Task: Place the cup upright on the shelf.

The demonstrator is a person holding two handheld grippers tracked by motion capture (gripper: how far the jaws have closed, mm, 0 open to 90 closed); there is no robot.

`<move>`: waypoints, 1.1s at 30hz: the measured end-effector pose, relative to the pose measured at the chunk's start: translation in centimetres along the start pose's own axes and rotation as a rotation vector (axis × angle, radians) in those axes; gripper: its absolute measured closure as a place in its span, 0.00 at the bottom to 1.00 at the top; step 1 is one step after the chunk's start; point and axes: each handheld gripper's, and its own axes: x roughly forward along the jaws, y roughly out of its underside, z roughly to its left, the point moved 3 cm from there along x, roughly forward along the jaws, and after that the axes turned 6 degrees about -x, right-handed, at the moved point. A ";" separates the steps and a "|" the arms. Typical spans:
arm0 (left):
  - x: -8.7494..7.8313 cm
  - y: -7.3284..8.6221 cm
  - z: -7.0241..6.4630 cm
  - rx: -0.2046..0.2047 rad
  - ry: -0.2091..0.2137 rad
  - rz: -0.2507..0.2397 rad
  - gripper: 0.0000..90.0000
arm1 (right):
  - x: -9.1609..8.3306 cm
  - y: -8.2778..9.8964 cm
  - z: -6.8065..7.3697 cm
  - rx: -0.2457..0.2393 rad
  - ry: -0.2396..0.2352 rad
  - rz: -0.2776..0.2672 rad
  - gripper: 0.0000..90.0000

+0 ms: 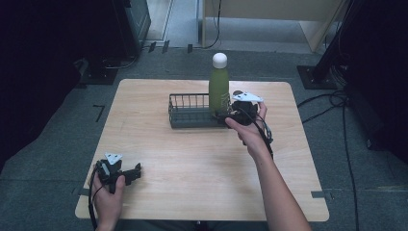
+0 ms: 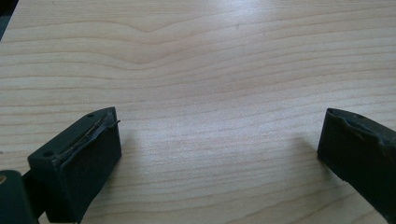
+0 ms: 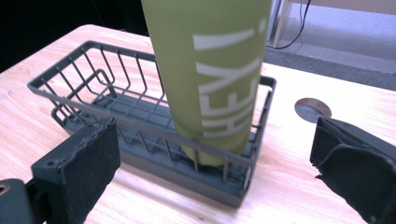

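- Standing upright in the right end of the dark wire basket (image 1: 190, 111), a green bottle (image 1: 219, 89) with a white cap sits on the far middle of the table (image 1: 192, 163).
- The right claw (image 1: 230, 115) is just beside the basket's near right corner, jaws spread wide, gripping nothing.
- The left claw (image 1: 137, 171) rests at the table's near left corner, jaws released over bare wood.

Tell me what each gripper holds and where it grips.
Nothing is held. The left gripper is open over bare table; the right gripper is open, short of the green bottle standing in the wire basket.
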 end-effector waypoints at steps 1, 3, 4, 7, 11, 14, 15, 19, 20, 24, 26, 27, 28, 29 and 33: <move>0.0 0.0 0.0 0.000 0.000 0.000 0.00 | -0.2 0.2 -0.1 -0.003 0.005 0.002 0.02; 0.0 0.0 0.0 0.000 0.000 -0.001 0.00 | -0.6 0.7 -0.2 -0.015 0.008 0.007 0.02; 0.0 0.0 0.0 -0.001 0.000 0.000 0.00 | -0.8 0.9 -0.2 -0.016 0.009 0.008 0.02; 0.0 0.0 0.0 -0.001 0.000 -0.001 0.00 | -1.6 1.6 -0.6 -0.017 0.015 0.010 0.02; 0.0 0.0 0.0 -0.001 0.000 0.000 0.00 | -2.5 2.5 -0.9 -0.008 0.019 0.006 0.02; 0.0 0.0 0.0 0.000 0.000 0.000 0.00 | -3.0 3.1 -1.1 -0.008 0.021 0.006 0.02; 0.0 0.0 0.0 0.000 0.000 -0.001 0.00 | -3.2 3.2 -1.1 -0.011 0.025 0.008 0.02; 0.0 0.0 0.0 -0.001 0.000 -0.001 0.00 | -3.7 4.1 -1.2 -0.020 0.034 0.017 0.02; 0.0 0.0 0.0 -0.001 0.000 -0.001 0.00 | -3.8 4.3 -1.3 -0.020 0.037 0.020 0.02; 0.0 0.0 0.0 0.000 0.000 -0.001 0.00 | -4.4 5.2 -1.6 -0.017 0.039 0.026 0.02; 0.0 0.0 0.0 -0.001 0.000 -0.001 0.00 | -4.6 5.7 -1.8 -0.011 0.044 0.028 0.02; 0.0 0.0 0.0 -0.001 0.000 -0.001 0.00 | -4.8 5.9 -1.9 -0.009 0.048 0.030 0.02; 0.0 0.0 0.0 -0.001 0.001 -0.002 0.00 | -4.9 6.2 -2.0 -0.007 0.052 0.031 0.02; 0.0 0.0 0.0 -0.001 0.000 -0.001 0.00 | -5.0 6.4 -2.1 -0.006 0.056 0.033 0.02; 0.0 0.0 0.0 -0.001 0.000 -0.001 0.00 | -5.4 7.5 -2.5 -0.002 0.069 0.044 0.02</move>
